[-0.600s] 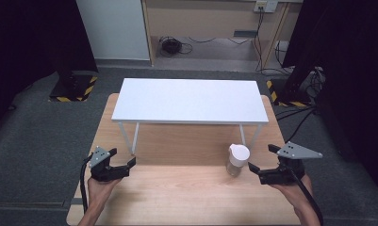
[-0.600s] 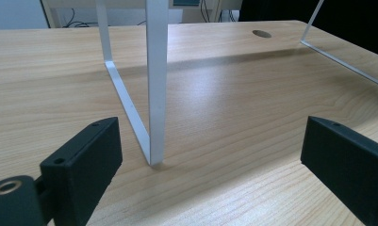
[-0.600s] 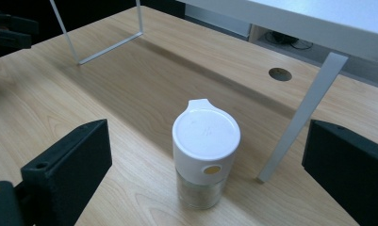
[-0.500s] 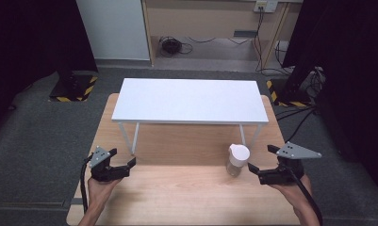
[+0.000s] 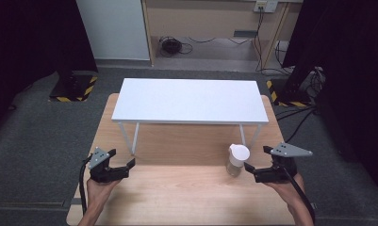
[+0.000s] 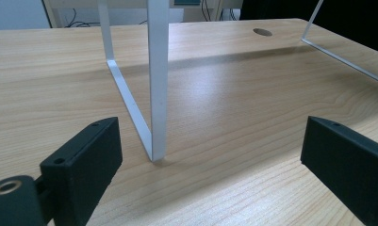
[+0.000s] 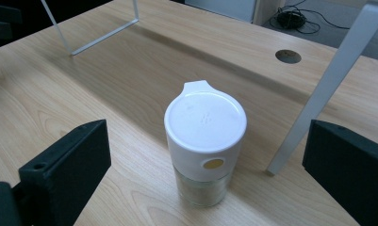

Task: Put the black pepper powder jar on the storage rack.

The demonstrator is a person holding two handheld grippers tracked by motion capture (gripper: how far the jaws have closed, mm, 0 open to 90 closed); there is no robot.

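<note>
From the high view, a pale wooden worktop [image 5: 186, 197] stands on grey carpet, with dark curtains at both sides, a light panel at the back and coiled cables along the far wall. A white shelf [image 5: 191, 101] on thin white legs spans the far half of the worktop. The jar [image 5: 237, 160], clear-bodied with a white lid, stands upright near the shelf's right front leg, just in front of the right gripper [image 5: 250, 170], whose open jaws point at it without touching. The left gripper [image 5: 126, 165] sits well apart at the left front, jaws spread and holding nothing. In the left gripper view, both black jaws stand wide apart over bare wood grain, with a white shelf leg [image 6: 157, 80] straight ahead between them; the shelf top is cut off above. In the right gripper view, the jar [image 7: 205, 150] stands centred between the wide jaws, clear of both; its lid has a small tab at the back and a yellowish dot on the front. The contents behind the glass are hard to make out.
</note>
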